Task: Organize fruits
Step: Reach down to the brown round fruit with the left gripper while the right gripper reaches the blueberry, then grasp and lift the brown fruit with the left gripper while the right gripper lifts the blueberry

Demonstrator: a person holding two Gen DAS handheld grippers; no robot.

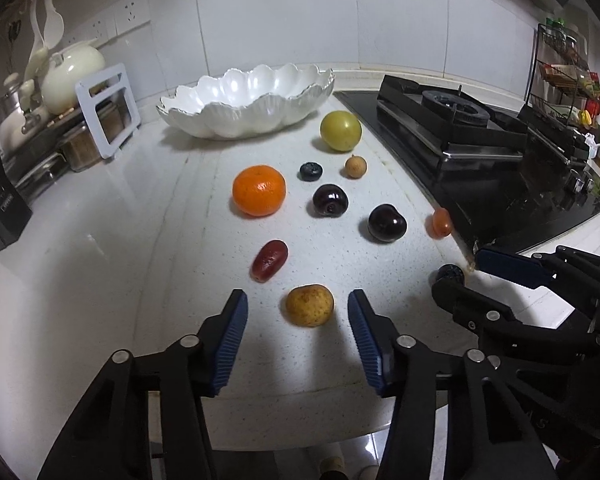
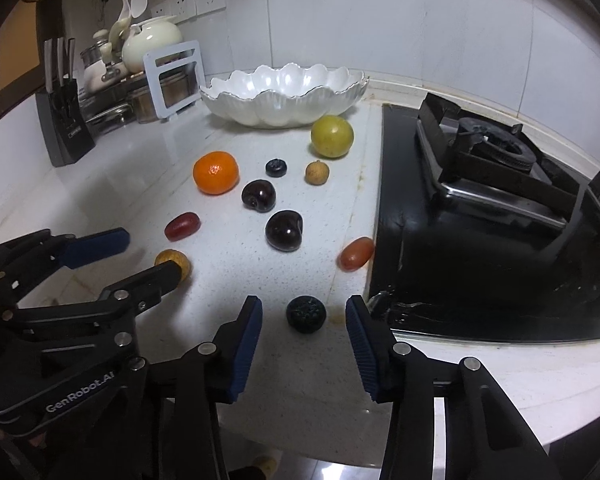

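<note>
My left gripper (image 1: 298,300) stands open around a yellow-brown fruit (image 1: 310,306) near the counter's front edge, with a gap at each pad. My right gripper (image 2: 304,308) is open around a dark bumpy fruit (image 2: 306,314) beside the stove, pads clear of it. Farther back lie an orange (image 1: 259,190), a yellow-green fruit (image 1: 340,130), a blueberry (image 1: 311,171), a longan (image 1: 355,166), two dark cherries (image 1: 330,200) (image 1: 387,223), a red date (image 1: 270,260) and a cherry tomato (image 2: 356,254). The white scalloped bowl (image 1: 244,120) stands empty at the back.
A black gas stove (image 2: 480,152) borders the fruits on the right. A knife block (image 2: 64,128), a white stand (image 2: 172,80) and a rack with a teapot (image 2: 152,42) fill the back left. A spice rack (image 1: 568,76) stands past the stove.
</note>
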